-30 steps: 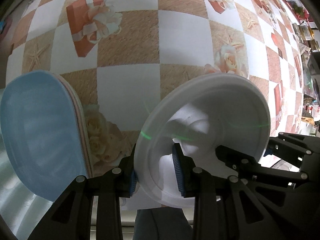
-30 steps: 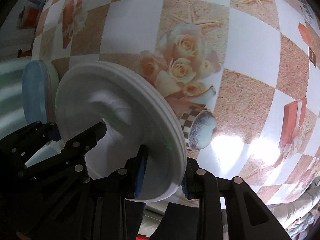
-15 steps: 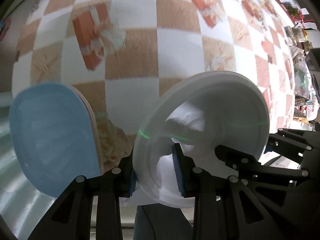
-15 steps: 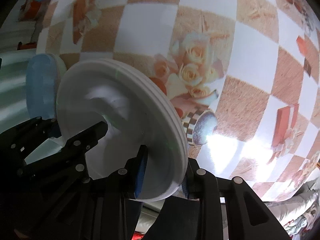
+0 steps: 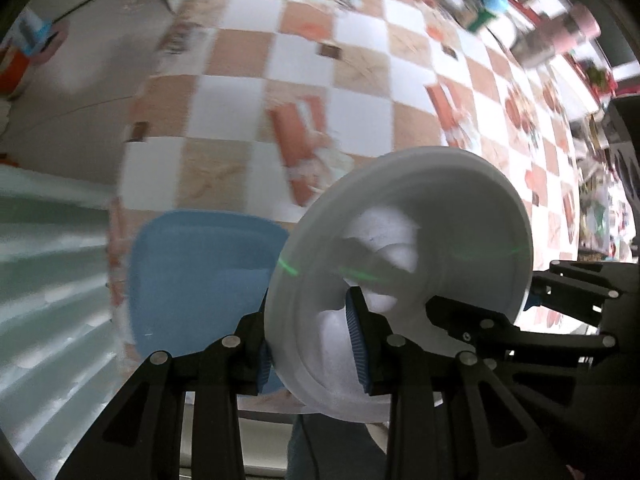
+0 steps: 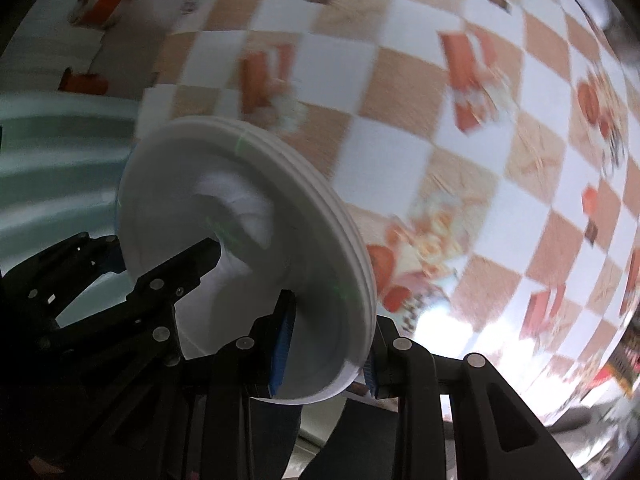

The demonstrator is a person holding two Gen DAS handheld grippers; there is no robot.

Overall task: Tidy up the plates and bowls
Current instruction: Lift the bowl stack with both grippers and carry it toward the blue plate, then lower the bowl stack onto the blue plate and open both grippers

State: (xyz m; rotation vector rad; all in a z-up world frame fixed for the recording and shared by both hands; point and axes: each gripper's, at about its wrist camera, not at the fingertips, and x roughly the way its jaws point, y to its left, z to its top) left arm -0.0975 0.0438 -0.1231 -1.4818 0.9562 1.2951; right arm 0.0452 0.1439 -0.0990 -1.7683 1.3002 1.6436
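White plate stack [image 5: 420, 216] hangs on edge, pinched at opposite rim sides by left gripper [image 5: 312, 344] and right gripper [image 6: 326, 354], both pointing steeply down.

A checkered tablecloth [image 5: 328, 92] covers the table; a blue plate [image 5: 192, 276] lies flat on it, just left of the left claw [image 5: 310, 354].

No readable text, labels or numbers are showing anywhere; clutter beyond the checkered tabletop [image 5: 360, 92] is blurring too much to read.
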